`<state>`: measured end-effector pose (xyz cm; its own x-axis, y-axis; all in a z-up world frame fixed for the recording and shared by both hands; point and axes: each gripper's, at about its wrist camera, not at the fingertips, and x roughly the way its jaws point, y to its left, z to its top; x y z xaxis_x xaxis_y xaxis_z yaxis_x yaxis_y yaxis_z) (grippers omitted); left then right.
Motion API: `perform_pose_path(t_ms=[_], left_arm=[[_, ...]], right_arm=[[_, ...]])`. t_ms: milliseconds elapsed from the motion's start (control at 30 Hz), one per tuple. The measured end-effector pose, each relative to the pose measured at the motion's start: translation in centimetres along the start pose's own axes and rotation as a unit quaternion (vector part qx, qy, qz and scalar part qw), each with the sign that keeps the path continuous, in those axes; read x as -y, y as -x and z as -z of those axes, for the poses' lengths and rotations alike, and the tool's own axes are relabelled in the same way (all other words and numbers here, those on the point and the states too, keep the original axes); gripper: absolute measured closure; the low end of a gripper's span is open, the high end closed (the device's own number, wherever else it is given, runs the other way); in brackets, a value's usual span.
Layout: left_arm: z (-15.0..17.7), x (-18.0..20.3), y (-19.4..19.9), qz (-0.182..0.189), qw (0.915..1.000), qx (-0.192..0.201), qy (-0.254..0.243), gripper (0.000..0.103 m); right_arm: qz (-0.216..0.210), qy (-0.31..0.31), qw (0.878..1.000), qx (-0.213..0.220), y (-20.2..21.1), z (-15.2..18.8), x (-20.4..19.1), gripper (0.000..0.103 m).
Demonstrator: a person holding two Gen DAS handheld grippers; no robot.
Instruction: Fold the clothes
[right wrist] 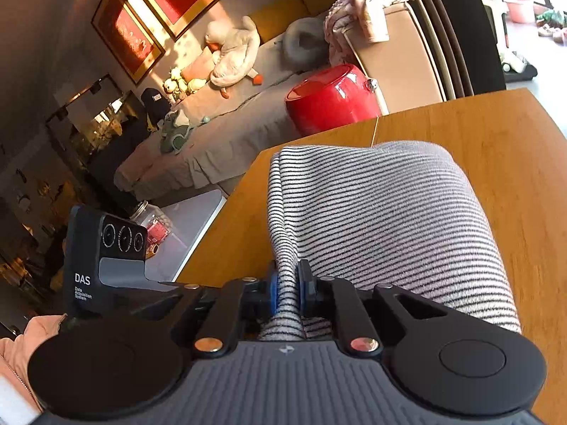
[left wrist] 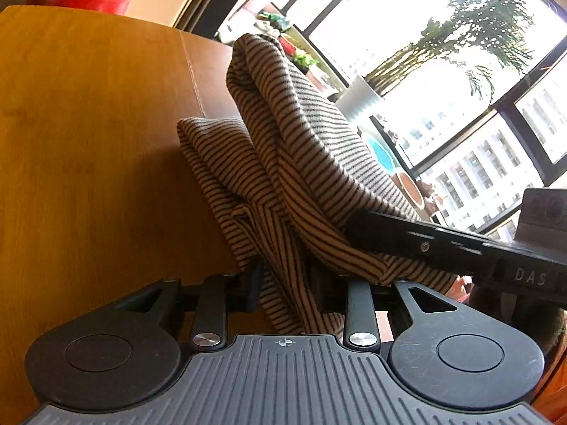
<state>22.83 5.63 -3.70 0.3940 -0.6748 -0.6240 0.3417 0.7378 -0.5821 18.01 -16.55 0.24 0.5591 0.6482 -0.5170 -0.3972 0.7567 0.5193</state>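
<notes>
A black-and-white striped garment (left wrist: 280, 163) is lifted in bunched folds over the wooden table (left wrist: 88, 124). My left gripper (left wrist: 285, 283) is shut on a gathered edge of it, which hangs down between the fingers. In the left wrist view the other gripper's black body (left wrist: 460, 244) reaches in from the right, under the cloth. In the right wrist view the striped garment (right wrist: 382, 212) drapes over the wooden table (right wrist: 496, 134), and my right gripper (right wrist: 287, 285) is shut on a fold squeezed between its blue pads (right wrist: 273, 288).
A red glossy stool (right wrist: 329, 97) stands just beyond the table's far edge. Behind it is a sofa (right wrist: 219, 131) with plush toys and a pink blanket. Big windows and a potted plant (left wrist: 478, 35) lie past the table on the left wrist side. A pink sleeve (right wrist: 21, 354) shows at bottom left.
</notes>
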Motion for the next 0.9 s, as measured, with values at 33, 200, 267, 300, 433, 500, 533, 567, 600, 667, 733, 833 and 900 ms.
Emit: perform_pose_path(t_ms=[33, 200, 267, 300, 433, 500, 533, 567, 600, 667, 733, 833, 900], left_arm=[[-0.1, 0.0, 0.2, -0.004, 1.0, 0.001, 0.0, 0.069], [-1.1, -0.7, 2.3, -0.052, 0.9979, 0.038, 0.001, 0.065], [-1.9, -0.7, 3.5, -0.064, 0.9958, 0.065, 0.005, 0.065], [-2.4, -0.5, 4.2, -0.066, 0.9947, 0.079, 0.006, 0.065], [-4.1, 1.5, 5.8, -0.05, 0.9908, 0.125, -0.011, 0.065], [-4.4, 2.7, 5.6, -0.021, 0.9912, 0.128, -0.029, 0.065], [-4.6, 3.3, 4.7, -0.009, 0.9923, 0.118, -0.035, 0.065], [-4.8, 3.8, 3.7, -0.003, 0.9935, 0.107, -0.04, 0.065], [-4.7, 3.9, 2.6, -0.006, 0.9948, 0.093, -0.042, 0.065], [-4.2, 3.6, 0.7, -0.014, 0.9964, 0.073, -0.041, 0.068], [-4.4, 3.8, 0.0, -0.013, 0.9961, 0.076, -0.044, 0.07], [-4.6, 4.0, 0.0, -0.016, 0.9955, 0.077, -0.053, 0.07], [-4.7, 4.0, 0.0, -0.018, 0.9953, 0.076, -0.057, 0.07]], right_arm=[[0.004, 0.007, 1.0, 0.001, -0.1, 0.1, -0.1, 0.093], [0.052, 0.095, 0.994, 0.004, -1.0, 1.5, -2.4, 0.092], [0.073, 0.135, 0.988, 0.006, -1.3, 2.3, -3.7, 0.092], [0.084, 0.155, 0.984, 0.007, -1.4, 2.6, -4.4, 0.092], [0.115, 0.218, 0.969, 0.003, -2.4, 4.1, -7.0, 0.085], [0.127, 0.248, 0.96, 0.0, -2.7, 4.8, -8.0, 0.082], [0.132, 0.263, 0.956, -0.001, -2.8, 5.2, -8.5, 0.082], [0.135, 0.269, 0.954, -0.002, -2.6, 5.3, -8.6, 0.082], [0.135, 0.269, 0.954, -0.001, -2.2, 5.0, -8.5, 0.082], [0.134, 0.263, 0.956, 0.0, -1.2, 4.4, -8.1, 0.082], [0.118, 0.247, 0.962, 0.005, 0.6, 3.7, -7.2, 0.081], [0.085, 0.229, 0.97, 0.011, 3.5, 2.6, -6.1, 0.054], [0.085, 0.231, 0.969, 0.029, 5.1, 2.2, -5.9, 0.038]])
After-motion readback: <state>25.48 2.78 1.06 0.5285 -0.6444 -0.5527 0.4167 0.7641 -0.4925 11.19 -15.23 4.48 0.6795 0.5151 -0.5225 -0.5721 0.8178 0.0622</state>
